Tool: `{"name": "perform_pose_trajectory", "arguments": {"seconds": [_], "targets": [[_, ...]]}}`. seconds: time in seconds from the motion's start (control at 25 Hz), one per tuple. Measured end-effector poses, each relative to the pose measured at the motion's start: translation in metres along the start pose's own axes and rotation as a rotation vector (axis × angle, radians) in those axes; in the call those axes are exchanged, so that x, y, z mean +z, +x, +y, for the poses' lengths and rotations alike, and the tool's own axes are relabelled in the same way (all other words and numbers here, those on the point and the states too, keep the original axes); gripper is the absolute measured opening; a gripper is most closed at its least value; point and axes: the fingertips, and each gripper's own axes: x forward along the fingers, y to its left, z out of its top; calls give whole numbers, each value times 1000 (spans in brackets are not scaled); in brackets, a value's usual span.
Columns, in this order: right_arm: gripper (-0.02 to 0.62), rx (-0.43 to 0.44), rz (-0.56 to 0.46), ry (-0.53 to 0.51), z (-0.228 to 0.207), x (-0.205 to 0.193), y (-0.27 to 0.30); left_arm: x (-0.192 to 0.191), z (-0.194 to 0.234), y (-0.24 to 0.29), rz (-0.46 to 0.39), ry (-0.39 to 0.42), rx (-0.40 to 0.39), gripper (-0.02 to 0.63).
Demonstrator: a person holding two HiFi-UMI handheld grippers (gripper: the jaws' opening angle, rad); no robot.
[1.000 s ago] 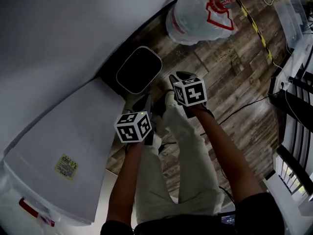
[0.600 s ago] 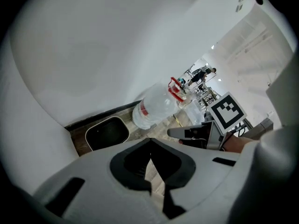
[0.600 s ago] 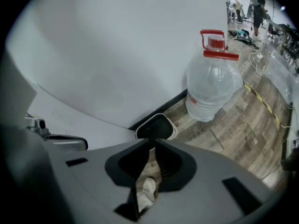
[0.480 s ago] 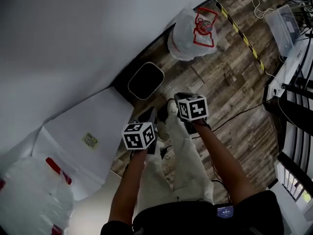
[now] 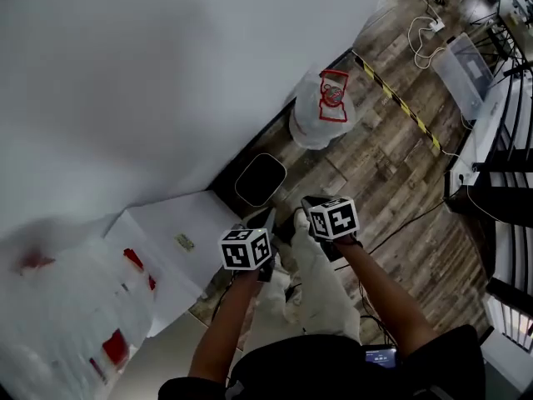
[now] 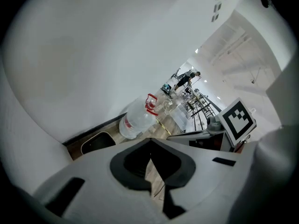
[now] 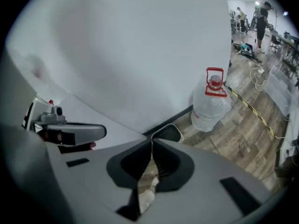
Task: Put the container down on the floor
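Both jaw pairs are pressed together and empty: the left hand-held gripper (image 6: 150, 158) and the right hand-held gripper (image 7: 151, 158), whose jaws have just been closing on nothing. The container (image 5: 260, 180) sits on the floor (image 5: 391, 165) beside the wall, below both grippers and apart from them. It looks already set down, though a careless step could knock it.

Wall (image 5: 125, 73) closes the whole left side in the head view. Along its foot stand a white box (image 5: 179, 227), a dark bin (image 5: 261, 179) and a water jug (image 5: 321, 115), w/ small gaps betw. them. Right of these the wood floor (image 5: 375, 173) is open up to the racks (image 5: 508, 173); only flat tape (image 5: 400, 102) and some cables (image 5: 426, 30) lie on it.
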Motion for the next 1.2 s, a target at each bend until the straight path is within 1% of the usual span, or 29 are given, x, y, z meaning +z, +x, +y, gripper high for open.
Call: {"name": "perform_pose_trajectory", "arguments": {"seconds": [0.16, 0.32, 0.4, 0.48, 0.6, 0.72, 0.92, 1.08, 1.2], "targets": [[35, -15, -45, -5, 20, 5, -31, -3, -23, -36, -8, 1, -21, 14], [35, -36, -52, -35, 37, -9, -62, -21, -43, -69, 3, -16, -39, 14], [35, -43, -68, -43, 49, -12, -77, -25, -51, -84, 13, -9, -40, 14], [35, -48, -96, -46, 62, -11, -93, -17, -63, -98, 8, 27, -47, 14], [35, -52, -134, -46, 82, -14, -112, -4, -83, -114, -11, 78, -91, 14], [35, -62, -163, -74, 96, -17, -132, 8, -105, -133, -42, 123, -121, 14], [35, -90, -280, -88, 108, 10, -176, 38, -136, -167, -107, 238, -158, 14], [35, -109, -393, -88, 121, 35, -211, 62, -158, -199, -180, 311, -192, 14], [35, -127, -449, -97, 133, 43, -229, 74, -174, -219, -238, 356, -207, 14]]}}
